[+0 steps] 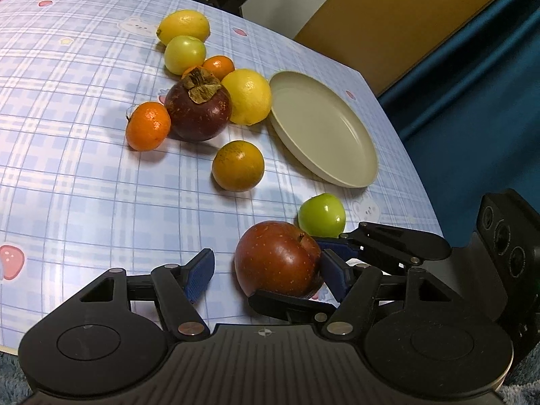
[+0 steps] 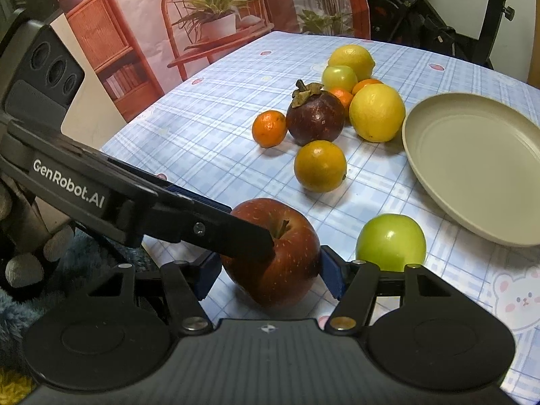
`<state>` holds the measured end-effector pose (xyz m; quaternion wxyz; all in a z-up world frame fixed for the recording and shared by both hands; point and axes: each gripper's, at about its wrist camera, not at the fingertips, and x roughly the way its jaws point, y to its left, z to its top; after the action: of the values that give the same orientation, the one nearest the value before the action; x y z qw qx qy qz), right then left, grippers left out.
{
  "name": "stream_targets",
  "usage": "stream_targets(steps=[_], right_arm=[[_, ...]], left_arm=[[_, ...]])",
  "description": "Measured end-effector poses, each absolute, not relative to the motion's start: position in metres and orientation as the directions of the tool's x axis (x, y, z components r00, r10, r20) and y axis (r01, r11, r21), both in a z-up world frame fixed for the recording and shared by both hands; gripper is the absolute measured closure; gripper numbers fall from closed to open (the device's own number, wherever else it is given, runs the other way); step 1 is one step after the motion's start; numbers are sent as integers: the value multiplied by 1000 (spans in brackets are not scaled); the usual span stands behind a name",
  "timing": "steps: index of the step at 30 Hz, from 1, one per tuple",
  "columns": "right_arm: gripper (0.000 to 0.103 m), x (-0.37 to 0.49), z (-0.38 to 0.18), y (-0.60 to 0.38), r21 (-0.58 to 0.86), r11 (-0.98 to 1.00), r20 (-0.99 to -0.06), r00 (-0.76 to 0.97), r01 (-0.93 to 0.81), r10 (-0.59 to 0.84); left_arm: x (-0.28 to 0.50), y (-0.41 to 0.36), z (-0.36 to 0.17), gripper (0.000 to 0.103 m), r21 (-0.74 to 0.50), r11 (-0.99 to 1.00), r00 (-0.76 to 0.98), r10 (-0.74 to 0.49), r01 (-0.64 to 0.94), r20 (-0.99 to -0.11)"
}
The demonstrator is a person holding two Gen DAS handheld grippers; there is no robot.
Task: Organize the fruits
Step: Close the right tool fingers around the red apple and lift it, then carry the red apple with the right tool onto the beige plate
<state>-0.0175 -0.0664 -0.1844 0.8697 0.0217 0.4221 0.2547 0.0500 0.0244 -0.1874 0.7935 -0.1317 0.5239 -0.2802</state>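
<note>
1. Near the front edge of the tabletop (image 2: 209, 125), on a blue checked cloth: one red apple (image 2: 275, 253), resting on the cloth, not yet lifted.
2. Right hand-held gripper (image 2: 268, 275): pinching the apple, a blue pad pressed to each side, as its own view shows.
3. Left hand-held gripper (image 1: 266, 271): jaws spread. Its right-side pad lies at the apple (image 1: 278, 258); its left-side pad stands clear with cloth showing between. No grip from this one.
4. Plate (image 1: 324, 128): beige, nothing on it, toward the right side of the cloth, well apart from the apple.
5. Other fruit: green apple (image 2: 390, 241) just beside the red one; orange (image 2: 320, 165) farther in; beyond it a cluster of mangosteen (image 2: 315, 116), tangerine (image 2: 269, 129), lemon (image 2: 377, 113), and more citrus behind.
6. Step in hand, as judged: securing the first fruit for transfer; no fruit has been sorted so far.
7. Next move, as judged: lift the apple clear and carry it past the green apple to the plate without nudging either; the left tool needs to draw aside, since its finger crosses the apple's top.
8. View differences: the right wrist view shows the left tool's arm laid over the apple's stem and a printed backdrop behind; the left wrist view alone shows the gap at its own left-side pad and the right tool's camera housing at the edge.
</note>
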Motion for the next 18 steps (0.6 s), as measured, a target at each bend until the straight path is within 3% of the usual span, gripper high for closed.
stream_targets(steps=[6, 9, 18], right_arm=[[39, -20, -185, -70, 265, 868, -715, 517, -421, 470], [39, -21, -183, -67, 244, 871, -717, 526, -425, 457], [39, -18, -152, -78, 188, 893, -655, 625, -410, 425]], left_arm=[[51, 23, -188, 32, -504, 806, 293, -585, 309, -756], [52, 21, -184, 45, -515, 793, 290, -602, 325, -744], [62, 1, -142, 45, -432, 788, 383, -599, 440, -703]])
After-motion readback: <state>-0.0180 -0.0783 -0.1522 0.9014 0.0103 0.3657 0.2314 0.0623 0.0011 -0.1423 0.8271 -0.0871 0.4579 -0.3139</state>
